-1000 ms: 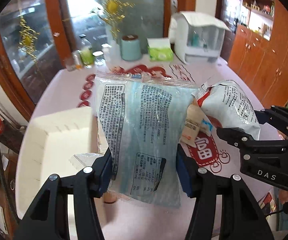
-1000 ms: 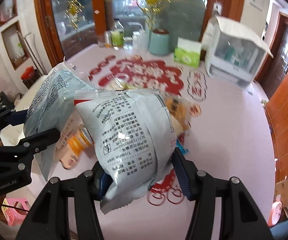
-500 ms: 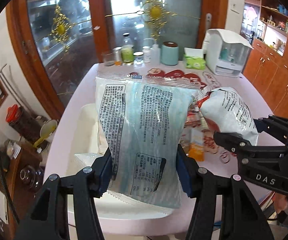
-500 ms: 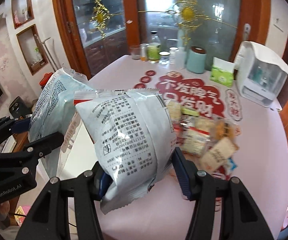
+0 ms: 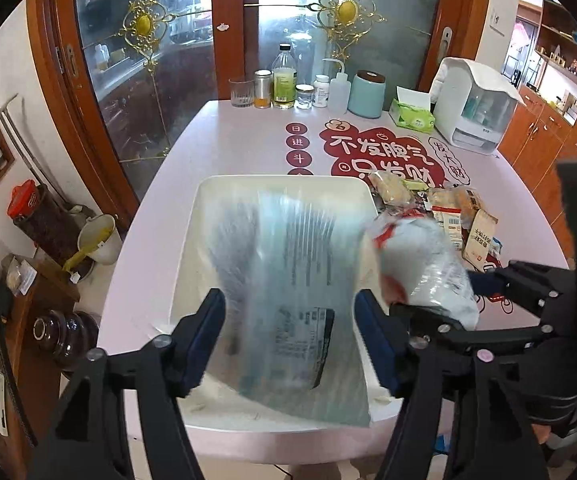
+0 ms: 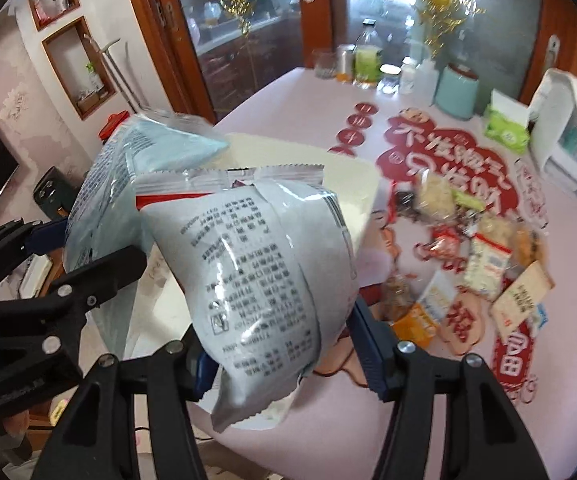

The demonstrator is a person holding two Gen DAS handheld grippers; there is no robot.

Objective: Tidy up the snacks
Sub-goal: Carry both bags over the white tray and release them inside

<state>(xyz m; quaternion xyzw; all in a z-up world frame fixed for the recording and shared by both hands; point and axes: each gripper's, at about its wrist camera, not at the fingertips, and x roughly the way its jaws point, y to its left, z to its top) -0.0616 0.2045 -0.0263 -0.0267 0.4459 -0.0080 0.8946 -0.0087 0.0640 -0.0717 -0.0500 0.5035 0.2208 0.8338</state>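
As it hangs over the white bin (image 5: 192, 240), the pale blue snack bag (image 5: 288, 280) looks light, puffy and crinkly, a slick film that would slide if pinched loosely; its lower half, where the film gives, seems the place to take it, and there it sits between the fingers of the left gripper (image 5: 288, 332), blurred, so whether they are clenched on it I cannot tell. Just beside it the right gripper (image 6: 280, 348) clamps a grey-white snack bag (image 6: 264, 280) low on its body, equally soft and air-filled, crushable if squeezed hard. Further right on the bench (image 5: 228, 140), small loose snack packets (image 6: 484, 264) lie in 1 heap
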